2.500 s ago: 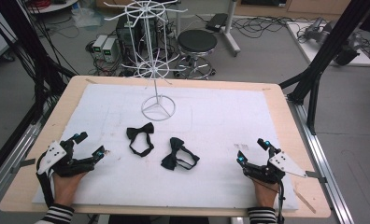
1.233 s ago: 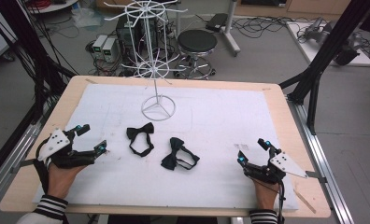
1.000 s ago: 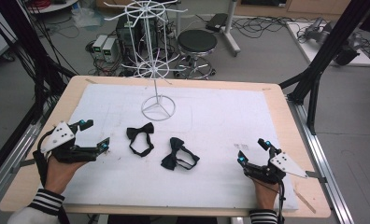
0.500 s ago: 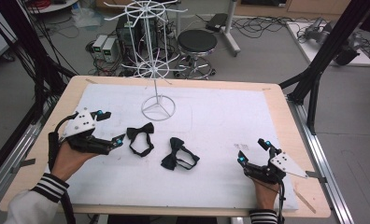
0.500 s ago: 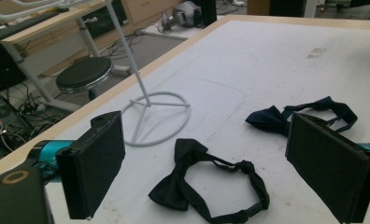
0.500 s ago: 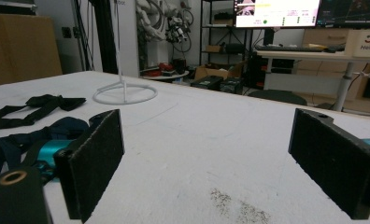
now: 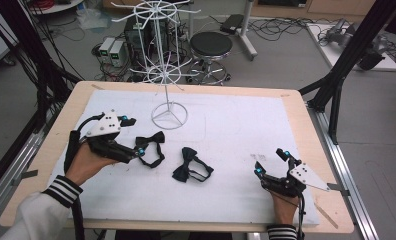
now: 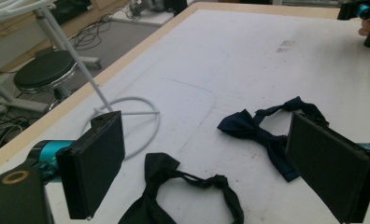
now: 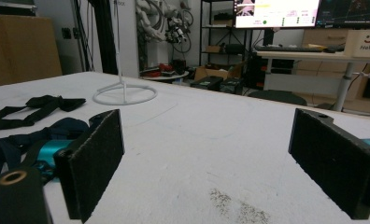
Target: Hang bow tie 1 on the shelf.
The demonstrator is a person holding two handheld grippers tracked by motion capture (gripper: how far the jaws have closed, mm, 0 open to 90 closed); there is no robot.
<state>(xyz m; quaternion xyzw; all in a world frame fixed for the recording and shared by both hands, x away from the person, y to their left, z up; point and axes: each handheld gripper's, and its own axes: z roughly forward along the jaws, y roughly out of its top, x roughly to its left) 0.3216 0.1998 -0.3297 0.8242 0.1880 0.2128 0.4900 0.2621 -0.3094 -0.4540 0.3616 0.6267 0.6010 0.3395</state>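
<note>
Two bow ties lie on the white mat (image 7: 236, 130) that covers the wooden table (image 7: 76, 105): a black bow tie (image 7: 150, 145) at the left and a navy bow tie (image 7: 191, 167) nearer the middle, apart from each other. One white wire rack (image 7: 161, 55) stands at the far side of the mat on its ring base, just beyond the black bow tie. The high view takes in the whole table, with the left gripper (image 7: 131, 137) raised over the mat, its tips right at the black bow tie, and the right gripper (image 7: 271, 162) low near the front right corner, well apart from both ties. The left gripper view brings the ties close: the black bow tie (image 8: 183, 191) sits between the two widely spread jaws with its strap looped, touched by neither pad as far as one can tell, and the navy bow tie (image 8: 267, 126) lies beyond it, partly behind the right-hand jaw. The right gripper view looks low across the mat between jaws set wide apart with nothing held, and shows a monitor (image 9: 276, 11) and a stool seat (image 9: 276, 95) in the room behind.
</note>
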